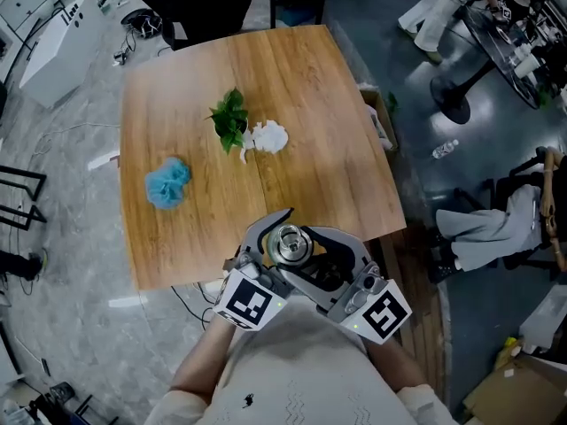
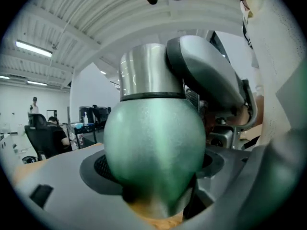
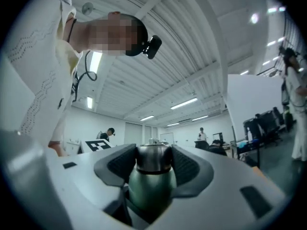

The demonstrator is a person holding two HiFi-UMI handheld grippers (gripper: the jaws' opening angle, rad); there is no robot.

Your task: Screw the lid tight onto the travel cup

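At the near edge of the table (image 1: 310, 104), lower centre of the head view: left gripper (image 1: 268, 248) clamped on the green cup (image 2: 153, 152), lid end up. Right gripper (image 1: 312, 253) clamped on the steel lid (image 3: 152, 158), a pad touching each side; lid sits on cup. Further up the tabletop, well apart from the cup: blue wad (image 1: 168, 182), green sprig (image 1: 229, 119), white wad (image 1: 268, 136).
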